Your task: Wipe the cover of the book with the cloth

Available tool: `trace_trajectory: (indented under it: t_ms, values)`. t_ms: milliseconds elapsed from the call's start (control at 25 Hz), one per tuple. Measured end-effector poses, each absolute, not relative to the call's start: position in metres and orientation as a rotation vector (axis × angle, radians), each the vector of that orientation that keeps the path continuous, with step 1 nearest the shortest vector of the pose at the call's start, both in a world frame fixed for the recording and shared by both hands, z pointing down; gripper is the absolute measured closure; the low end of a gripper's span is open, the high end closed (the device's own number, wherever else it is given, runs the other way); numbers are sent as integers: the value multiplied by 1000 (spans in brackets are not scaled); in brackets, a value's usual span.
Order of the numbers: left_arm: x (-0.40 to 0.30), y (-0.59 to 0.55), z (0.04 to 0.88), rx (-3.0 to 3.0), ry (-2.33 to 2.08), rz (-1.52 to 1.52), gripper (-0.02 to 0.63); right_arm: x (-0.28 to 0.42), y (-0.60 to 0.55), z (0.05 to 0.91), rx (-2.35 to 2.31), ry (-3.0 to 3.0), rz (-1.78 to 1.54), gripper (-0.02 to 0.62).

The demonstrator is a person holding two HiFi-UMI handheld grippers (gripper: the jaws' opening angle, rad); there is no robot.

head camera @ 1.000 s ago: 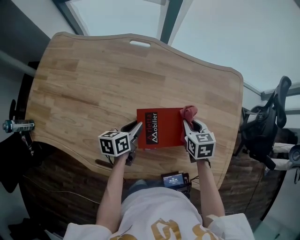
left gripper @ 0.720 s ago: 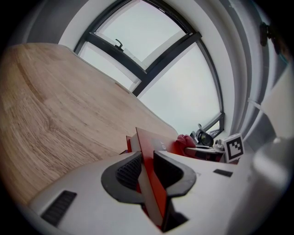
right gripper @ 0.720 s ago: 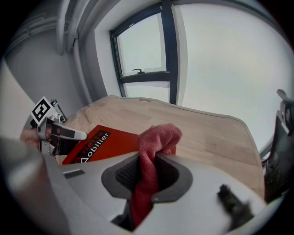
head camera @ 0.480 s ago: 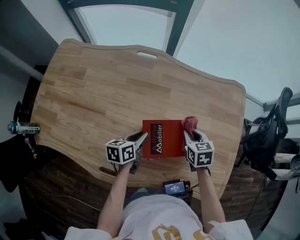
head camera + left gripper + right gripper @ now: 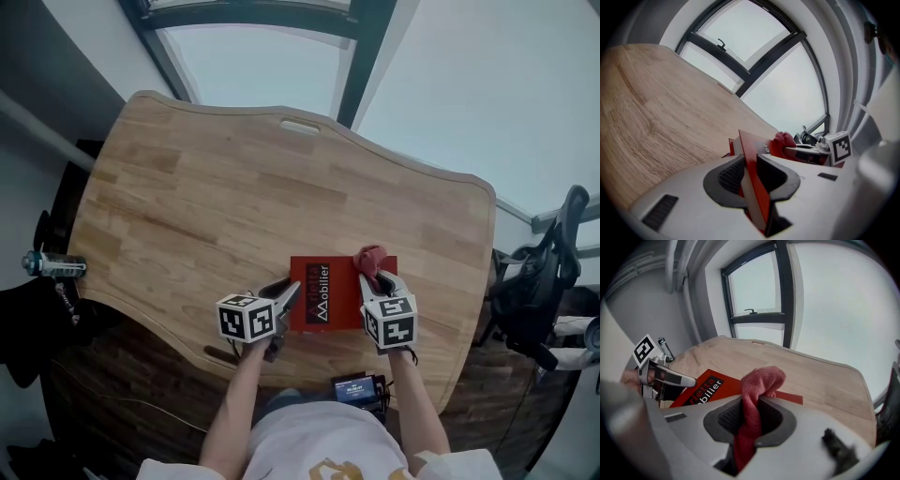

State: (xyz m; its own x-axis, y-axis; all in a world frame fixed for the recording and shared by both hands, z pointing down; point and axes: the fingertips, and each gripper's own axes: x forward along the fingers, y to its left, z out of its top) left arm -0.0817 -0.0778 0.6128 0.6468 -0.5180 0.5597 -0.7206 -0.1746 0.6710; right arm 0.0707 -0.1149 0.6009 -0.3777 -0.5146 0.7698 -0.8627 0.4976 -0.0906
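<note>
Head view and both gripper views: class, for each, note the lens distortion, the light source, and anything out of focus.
Head view: the table bows at its edge, even daylight, no hard shadows. Left gripper view: dark round vignette, window frame curves, book in the left tool looms large. Right gripper view: same fisheye, window washed out white, right tool soft below the cloth.

A light wooden worktop [image 5: 234, 187] with a curved outline fills the middle, and a narrow slot [image 5: 300, 127] is cut near its far edge. Beyond that far edge stand large windows [image 5: 441, 84] with dark frames [image 5: 361, 56], letting in pale, even daylight. A grey wall [image 5: 651, 310] rises past the worktop's left end, where a bottle [image 5: 54, 267] lies just off the edge. A black chair [image 5: 539, 272] stands beside the worktop's right end. Dark brown boards [image 5: 122, 375] show below its near edge.
</note>
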Motion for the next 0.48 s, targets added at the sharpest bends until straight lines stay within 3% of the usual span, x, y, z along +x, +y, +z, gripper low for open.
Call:
trace_trajectory:
  t_ms: [480]
  values:
    - [-82,-78,613,1834,-987,242,518,38,-115,600,1047,-2090,599,525]
